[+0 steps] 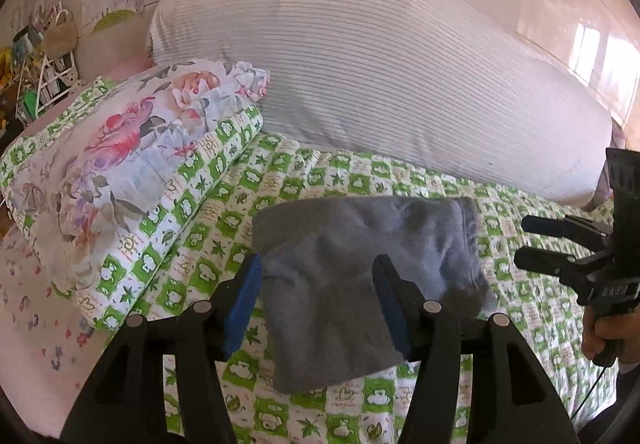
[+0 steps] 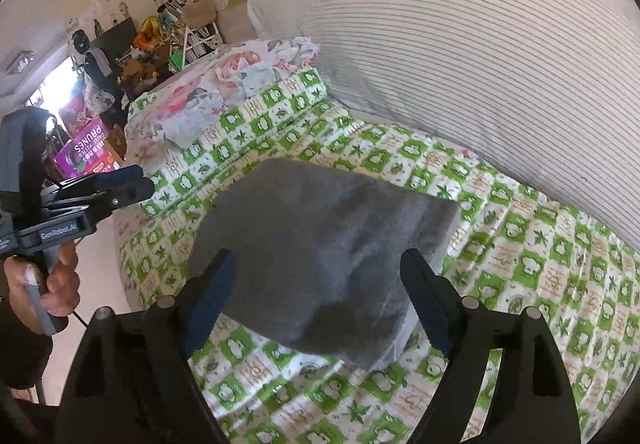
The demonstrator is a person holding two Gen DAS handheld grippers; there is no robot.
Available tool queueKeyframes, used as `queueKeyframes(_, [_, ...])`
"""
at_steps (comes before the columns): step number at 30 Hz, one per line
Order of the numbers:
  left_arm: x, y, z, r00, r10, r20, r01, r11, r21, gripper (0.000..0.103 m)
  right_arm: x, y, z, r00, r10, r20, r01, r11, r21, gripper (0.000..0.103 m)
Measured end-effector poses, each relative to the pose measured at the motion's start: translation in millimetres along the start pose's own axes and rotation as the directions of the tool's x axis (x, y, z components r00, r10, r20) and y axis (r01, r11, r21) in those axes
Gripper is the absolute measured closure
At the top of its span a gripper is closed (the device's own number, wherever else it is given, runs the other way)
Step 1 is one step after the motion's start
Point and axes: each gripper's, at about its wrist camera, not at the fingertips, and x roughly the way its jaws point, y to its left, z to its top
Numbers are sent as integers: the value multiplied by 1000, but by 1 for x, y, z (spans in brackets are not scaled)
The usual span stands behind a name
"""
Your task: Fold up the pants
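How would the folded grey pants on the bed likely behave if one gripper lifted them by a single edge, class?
The grey pants look like soft fleece, so they would probably sag and unfold. The stacked layers seem thick, so a single pinch may catch only the top one. Resting on the quilted bedspread, they would likely drag and bunch when pushed, not slide.

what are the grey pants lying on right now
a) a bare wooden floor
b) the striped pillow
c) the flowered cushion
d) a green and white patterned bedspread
d: the folded grey pants lie flat on the green and white patterned bedspread, apart from the striped pillow behind them and the flowered cushion to the side.
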Motion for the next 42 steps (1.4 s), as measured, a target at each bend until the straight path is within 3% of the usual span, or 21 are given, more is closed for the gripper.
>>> queueKeyframes(16, [-26, -13, -15, 999, 25, 37, -26, 999, 43, 35, -27, 6, -8, 1000, -27, 12, 28, 999, -30, 19])
queueKeyframes(19, [-32, -14, -17, 998, 41, 54, -44, 998, 50, 29, -29, 12, -8, 1000, -16, 11, 17, 999, -49, 19])
queueKeyframes(27, [-42, -11, -23, 994, 77, 79, -82, 995, 57, 25, -26, 29, -9, 1000, -6, -7, 5, 993, -118, 17])
queueKeyframes(42, [-48, -8, -31, 987, 123, 98, -129, 991, 48, 21, -5, 20, -22, 999, -18, -42, 13, 991, -132, 17])
